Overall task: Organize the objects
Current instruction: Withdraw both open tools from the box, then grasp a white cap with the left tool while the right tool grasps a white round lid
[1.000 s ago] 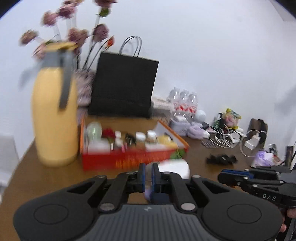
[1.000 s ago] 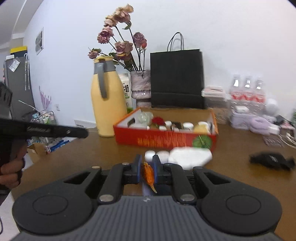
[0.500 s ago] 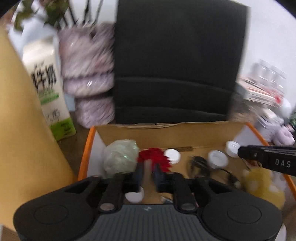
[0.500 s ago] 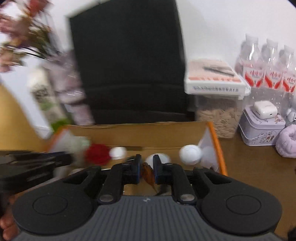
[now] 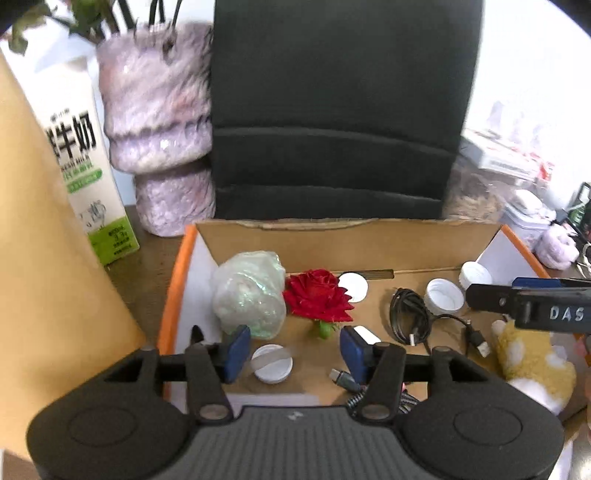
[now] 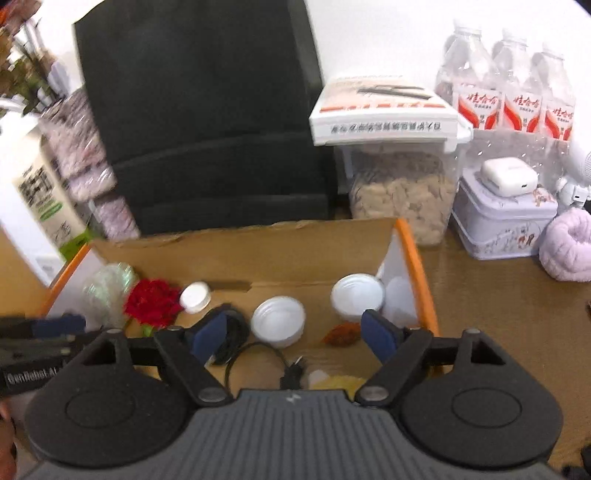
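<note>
Cardboard box floor: orange leaf lying flat, between spread right tongs.

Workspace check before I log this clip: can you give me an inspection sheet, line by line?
Surface: brown wooden table.
Job's things: cardboard box holds red rose, white caps, iridescent lump, orange item, plush toy.
Clutter: milk carton, purple vase, black bag, water bottles, tin.
Grippers: left gripper and right gripper, fingers apart, empty.
Cables: black cable inside box.
Surroundings: white wall.
</note>
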`<state>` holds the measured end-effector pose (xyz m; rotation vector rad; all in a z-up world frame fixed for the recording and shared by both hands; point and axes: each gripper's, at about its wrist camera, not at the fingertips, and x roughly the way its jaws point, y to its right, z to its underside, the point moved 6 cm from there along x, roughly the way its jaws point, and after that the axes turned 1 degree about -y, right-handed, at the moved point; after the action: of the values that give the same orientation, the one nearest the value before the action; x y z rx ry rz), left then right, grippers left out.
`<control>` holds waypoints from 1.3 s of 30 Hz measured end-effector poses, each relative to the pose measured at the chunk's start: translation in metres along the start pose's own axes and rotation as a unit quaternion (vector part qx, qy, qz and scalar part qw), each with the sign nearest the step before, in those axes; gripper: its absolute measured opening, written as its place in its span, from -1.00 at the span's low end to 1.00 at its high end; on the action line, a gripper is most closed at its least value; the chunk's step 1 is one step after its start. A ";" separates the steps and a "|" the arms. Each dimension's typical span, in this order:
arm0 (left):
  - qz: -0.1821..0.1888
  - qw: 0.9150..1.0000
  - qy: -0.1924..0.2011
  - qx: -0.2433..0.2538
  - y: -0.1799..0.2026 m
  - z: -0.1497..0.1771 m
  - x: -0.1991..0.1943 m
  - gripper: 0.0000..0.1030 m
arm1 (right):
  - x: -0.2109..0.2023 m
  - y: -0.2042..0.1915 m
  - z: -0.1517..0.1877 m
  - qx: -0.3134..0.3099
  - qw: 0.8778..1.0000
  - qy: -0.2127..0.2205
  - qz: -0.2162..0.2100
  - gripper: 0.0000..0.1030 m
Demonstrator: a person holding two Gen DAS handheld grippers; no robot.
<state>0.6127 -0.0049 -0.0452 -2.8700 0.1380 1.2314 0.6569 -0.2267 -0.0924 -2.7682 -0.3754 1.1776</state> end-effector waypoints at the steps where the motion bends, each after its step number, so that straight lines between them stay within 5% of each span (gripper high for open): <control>1: 0.002 1.000 0.003 0.009 0.002 -0.001 -0.009 0.02 | -0.008 0.000 0.001 -0.007 1.000 0.009 0.003 0.62; 5: 0.005 0.999 0.030 0.023 0.007 -0.001 -0.071 0.10 | -0.064 0.003 0.007 -0.012 0.999 0.048 0.013 0.71; 9: 0.016 0.996 0.083 0.037 0.016 0.037 -0.165 0.56 | -0.142 -0.003 0.034 -0.035 0.998 0.057 0.009 0.94; 17: 0.062 0.983 0.140 0.100 0.051 0.216 -0.306 0.79 | -0.305 -0.032 0.175 -0.136 0.984 0.110 -0.023 1.00; 21: 0.125 0.986 0.088 0.069 0.046 0.297 -0.347 0.80 | -0.358 -0.037 0.268 -0.165 0.984 0.058 -0.045 1.00; 23: 0.109 0.988 0.085 0.070 0.035 0.318 -0.364 0.80 | -0.380 -0.035 0.305 -0.185 0.981 0.046 -0.037 1.00; 26: 0.058 0.993 0.094 0.037 0.012 0.328 -0.383 0.81 | -0.406 -0.023 0.334 -0.145 0.988 0.047 -0.016 1.00; 36: 0.060 0.992 0.109 0.034 0.025 0.309 -0.359 0.82 | -0.397 -0.023 0.329 -0.083 0.991 0.105 0.001 1.00; 39: 0.054 0.990 0.115 0.053 0.032 0.284 -0.327 0.82 | -0.376 -0.031 0.313 -0.092 0.989 0.112 -0.012 0.65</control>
<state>0.1799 0.0018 -0.0036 -2.9343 0.3556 0.8706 0.1745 -0.2965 -0.0429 -3.0028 -0.5163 0.8529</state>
